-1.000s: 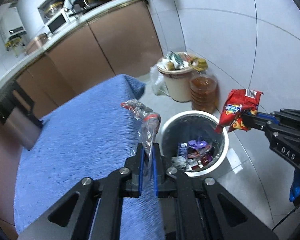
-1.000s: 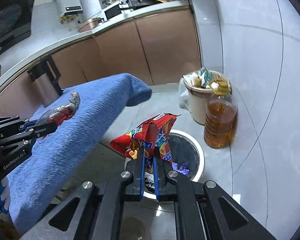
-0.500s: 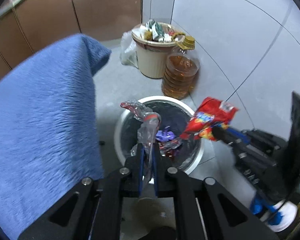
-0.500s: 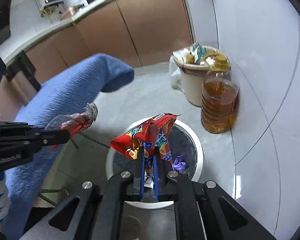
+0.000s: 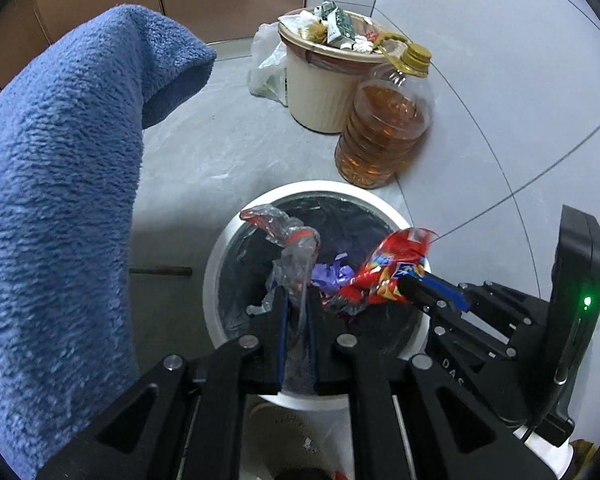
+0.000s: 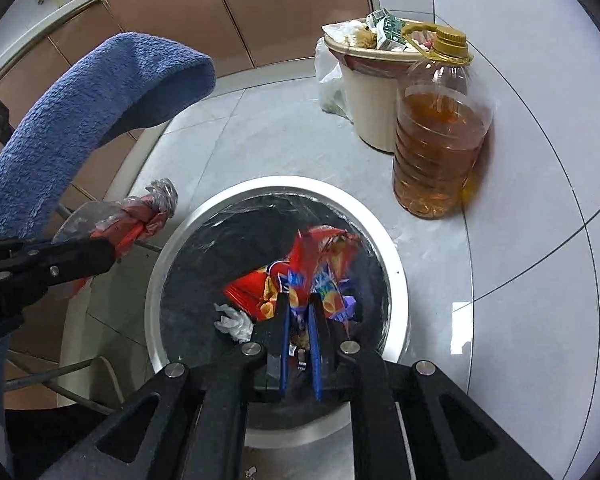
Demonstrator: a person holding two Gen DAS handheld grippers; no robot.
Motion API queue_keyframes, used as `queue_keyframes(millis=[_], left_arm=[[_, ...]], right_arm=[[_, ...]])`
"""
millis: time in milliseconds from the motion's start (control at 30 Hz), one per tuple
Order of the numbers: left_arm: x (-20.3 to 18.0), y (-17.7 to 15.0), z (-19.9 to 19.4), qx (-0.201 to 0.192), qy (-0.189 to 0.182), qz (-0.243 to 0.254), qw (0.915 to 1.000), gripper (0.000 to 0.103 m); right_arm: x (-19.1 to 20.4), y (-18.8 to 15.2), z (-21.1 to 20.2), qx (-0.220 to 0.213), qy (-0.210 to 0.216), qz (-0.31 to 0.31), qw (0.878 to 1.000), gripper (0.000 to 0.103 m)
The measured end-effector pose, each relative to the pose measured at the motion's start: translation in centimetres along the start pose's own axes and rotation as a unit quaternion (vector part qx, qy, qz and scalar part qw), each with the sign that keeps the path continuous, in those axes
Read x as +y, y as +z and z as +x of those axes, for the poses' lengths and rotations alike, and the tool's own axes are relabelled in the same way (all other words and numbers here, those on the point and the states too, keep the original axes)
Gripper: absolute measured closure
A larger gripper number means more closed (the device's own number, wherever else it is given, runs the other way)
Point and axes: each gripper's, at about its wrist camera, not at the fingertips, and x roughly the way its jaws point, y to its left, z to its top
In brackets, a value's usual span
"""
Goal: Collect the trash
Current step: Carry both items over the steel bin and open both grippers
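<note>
Grey floor tiles fill the view beneath us, and the white-rimmed bin sits right below both tools. We are carrying two pieces of trash. Our right gripper has the red snack bag between its jaws; they have just been easing apart a touch, yet the bag hangs pinched there, low over the dark liner. Our left gripper is closed on the crumpled clear wrapper, which stands up over the near side of the bin mouth.

A second ago we were both off to the side by the blue towel, with the bin ahead of us; now we have come down and in, tilted steeply, so that each piece is above the opening with earlier scraps below. That puts us, by our reckoning, at the point of letting go: spread both jaws and the pieces should fall inside.

Farther out, an oil bottle stands just beside the bin, touching a full beige pail near the wall's edge of the floor.
</note>
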Motion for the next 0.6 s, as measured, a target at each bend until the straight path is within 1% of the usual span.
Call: queue_keyframes(millis=[100, 133, 167, 233, 267, 367, 467, 533, 567, 600], left_arm=[[0.2, 0.1, 0.3, 0.000, -0.011, -0.010, 0.9999, 0.092], [0.2, 0.1, 0.3, 0.000, -0.017, -0.012, 0.9998, 0.087], [0.2, 0.1, 0.3, -0.001, -0.020, -0.014, 0.9997, 0.077], [0.2, 0.2, 0.1, -0.009, -0.031, -0.021, 0.9993, 0.065], [0.2, 0.2, -0.3, -0.015, -0.037, -0.022, 0.9990, 0.064], [0.1, -0.1, -1.9, -0.033, -0.040, -0.021, 0.9984, 0.063], [-0.1, -0.9, -4.8, -0.064, -0.033, -0.007, 0.9974, 0.063], [-0.2, -1.8, -7.3, -0.091, -0.023, 0.006, 0.9955, 0.063], [-0.1, -2.4, -8.7, -0.106, -0.016, 0.013, 0.9941, 0.063], [0.0, -2.8, -9.9, -0.118, -0.013, 0.018, 0.9927, 0.062]], right_arm=[[-0.3, 0.3, 0.3, 0.001, -0.010, 0.001, 1.000, 0.092], [-0.3, 0.5, 0.5, 0.001, -0.012, 0.002, 1.000, 0.089], [-0.4, 0.5, 0.6, 0.002, -0.014, 0.002, 1.000, 0.087], [-0.4, 0.6, 0.6, 0.002, -0.018, 0.004, 1.000, 0.078], [-0.5, 0.5, 0.3, -0.001, -0.017, 0.007, 1.000, 0.077], [-0.5, 0.3, -1.1, -0.012, -0.016, 0.011, 1.000, 0.074], [0.1, 0.3, -3.4, -0.034, -0.029, 0.005, 0.999, 0.067], [0.7, 0.3, -5.1, -0.050, -0.035, -0.001, 0.998, 0.059], [1.4, 0.3, -6.6, -0.065, -0.037, -0.007, 0.997, 0.056], [1.8, 0.3, -7.3, -0.073, -0.037, -0.010, 0.997, 0.051]])
